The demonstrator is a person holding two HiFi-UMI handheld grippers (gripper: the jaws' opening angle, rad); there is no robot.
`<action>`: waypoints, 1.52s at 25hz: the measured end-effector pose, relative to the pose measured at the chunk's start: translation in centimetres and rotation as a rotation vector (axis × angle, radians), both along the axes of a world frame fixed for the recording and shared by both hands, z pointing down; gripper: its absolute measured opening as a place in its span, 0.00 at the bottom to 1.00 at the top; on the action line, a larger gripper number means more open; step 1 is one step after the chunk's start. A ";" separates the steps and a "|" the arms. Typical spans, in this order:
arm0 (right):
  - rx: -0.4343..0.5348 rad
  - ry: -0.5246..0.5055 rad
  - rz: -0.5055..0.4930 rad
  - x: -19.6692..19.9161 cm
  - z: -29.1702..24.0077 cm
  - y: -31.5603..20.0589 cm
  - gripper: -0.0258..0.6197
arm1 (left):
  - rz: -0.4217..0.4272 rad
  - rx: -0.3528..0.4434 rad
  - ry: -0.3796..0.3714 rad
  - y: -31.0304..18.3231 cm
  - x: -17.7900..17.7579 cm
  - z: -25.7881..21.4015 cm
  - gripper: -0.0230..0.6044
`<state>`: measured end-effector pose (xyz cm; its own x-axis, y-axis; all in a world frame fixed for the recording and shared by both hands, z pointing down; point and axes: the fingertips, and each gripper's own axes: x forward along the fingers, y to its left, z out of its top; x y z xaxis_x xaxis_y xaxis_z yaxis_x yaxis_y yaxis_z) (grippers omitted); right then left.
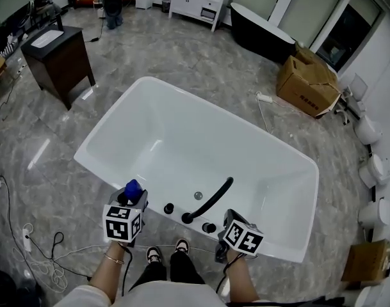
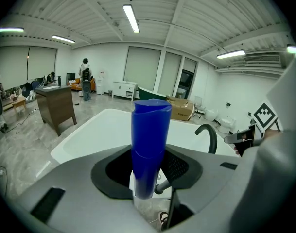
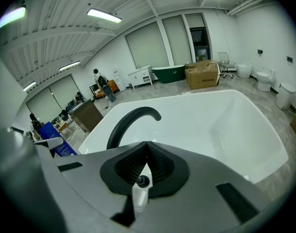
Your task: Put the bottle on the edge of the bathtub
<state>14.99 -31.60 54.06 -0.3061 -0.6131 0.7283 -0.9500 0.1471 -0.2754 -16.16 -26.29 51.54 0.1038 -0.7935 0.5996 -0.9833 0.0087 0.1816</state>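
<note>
In the left gripper view a blue bottle [image 2: 150, 140] stands upright between the jaws of my left gripper [image 2: 148, 171], which is shut on it. From the head view, the left gripper [image 1: 132, 200] holds the bottle [image 1: 133, 188] just over the near rim of the white bathtub [image 1: 95, 168], left of the black faucet [image 1: 211, 200]. My right gripper [image 1: 228, 219] hovers by the rim right of the faucet. Its jaws [image 3: 147, 152] meet at the tips with nothing between them. The faucet [image 3: 130, 123] arches just beyond them.
Two black knobs [image 1: 168, 208] [image 1: 209, 227] sit on the rim beside the faucet. A dark wooden cabinet [image 1: 59, 56] stands far left, a cardboard box [image 1: 307, 78] and black tub [image 1: 262, 34] behind, toilets [image 1: 374, 171] right. Cables [image 1: 28, 242] lie on the floor.
</note>
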 end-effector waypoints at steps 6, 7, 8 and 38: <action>-0.047 -0.015 -0.001 0.1 2.3 -0.4 0.08 | -0.019 -0.017 -0.012 0.3 0.0 1.6 0.31; -0.055 -0.016 0.000 0.1 2.7 -0.5 0.08 | -0.018 -0.018 -0.015 0.4 -0.1 1.9 0.31; -0.061 -0.014 0.001 0.2 3.1 -0.5 0.08 | -0.017 -0.021 -0.017 0.4 -0.1 2.2 0.31; -0.181 0.022 -0.012 2.3 12.3 -3.7 0.08 | -0.046 -0.049 -0.020 0.1 1.4 10.9 0.31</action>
<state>17.26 -35.26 66.33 -0.2948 -0.4675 0.8334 -0.9547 0.1079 -0.2772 -14.75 -26.21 62.48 0.0555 -0.7668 0.6395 -0.9852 0.0621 0.1599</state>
